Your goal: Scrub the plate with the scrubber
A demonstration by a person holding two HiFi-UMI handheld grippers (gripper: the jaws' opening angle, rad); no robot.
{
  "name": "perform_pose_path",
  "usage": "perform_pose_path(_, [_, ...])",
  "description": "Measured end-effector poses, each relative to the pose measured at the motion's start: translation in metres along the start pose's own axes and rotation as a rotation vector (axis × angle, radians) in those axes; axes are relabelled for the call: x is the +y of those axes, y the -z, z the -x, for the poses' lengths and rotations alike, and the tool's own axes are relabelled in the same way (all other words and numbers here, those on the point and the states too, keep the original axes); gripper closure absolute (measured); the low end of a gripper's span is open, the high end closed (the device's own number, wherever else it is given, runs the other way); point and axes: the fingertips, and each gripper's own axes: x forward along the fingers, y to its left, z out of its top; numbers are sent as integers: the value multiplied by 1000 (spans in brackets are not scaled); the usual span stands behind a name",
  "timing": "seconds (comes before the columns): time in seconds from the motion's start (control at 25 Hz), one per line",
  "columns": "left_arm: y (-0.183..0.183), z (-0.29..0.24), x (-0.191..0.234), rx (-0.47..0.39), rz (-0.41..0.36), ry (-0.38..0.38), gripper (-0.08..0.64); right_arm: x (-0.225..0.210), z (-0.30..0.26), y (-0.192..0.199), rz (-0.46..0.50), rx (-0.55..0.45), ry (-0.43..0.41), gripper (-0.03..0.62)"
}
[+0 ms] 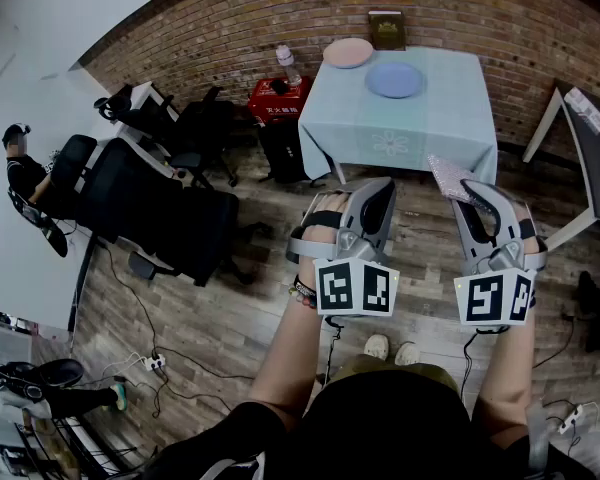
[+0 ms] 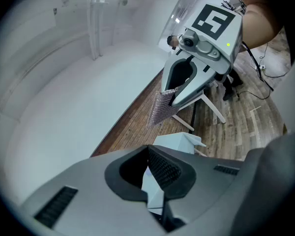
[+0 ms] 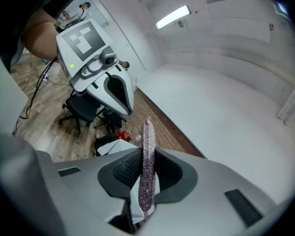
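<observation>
Both grippers are held up side by side, well short of a table [image 1: 435,128] with a pale blue cloth. On it lie a blue plate [image 1: 394,79] and a pink plate [image 1: 348,53]. My right gripper [image 1: 470,190] is shut on a thin glittery pink scrubber [image 1: 447,176], which stands edge-on between its pads [image 3: 146,156] in the right gripper view. The left gripper view shows the same scrubber [image 2: 162,107] hanging from the other gripper. My left gripper [image 1: 384,188] is shut with nothing between its jaws [image 2: 148,151].
A brown box [image 1: 386,29] sits at the table's far edge. Left of the table stand a red case [image 1: 277,98] and a bottle [image 1: 288,65]. Black office chairs [image 1: 160,203] and a seated person [image 1: 25,173] fill the left. A white desk [image 1: 580,138] stands at right.
</observation>
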Motion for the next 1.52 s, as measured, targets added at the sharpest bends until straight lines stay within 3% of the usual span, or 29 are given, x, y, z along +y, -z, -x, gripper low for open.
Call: perform_pose_path(1.52, [62,5,41,-23,-14,-19,537,24,-48,-51,47,5,17,506])
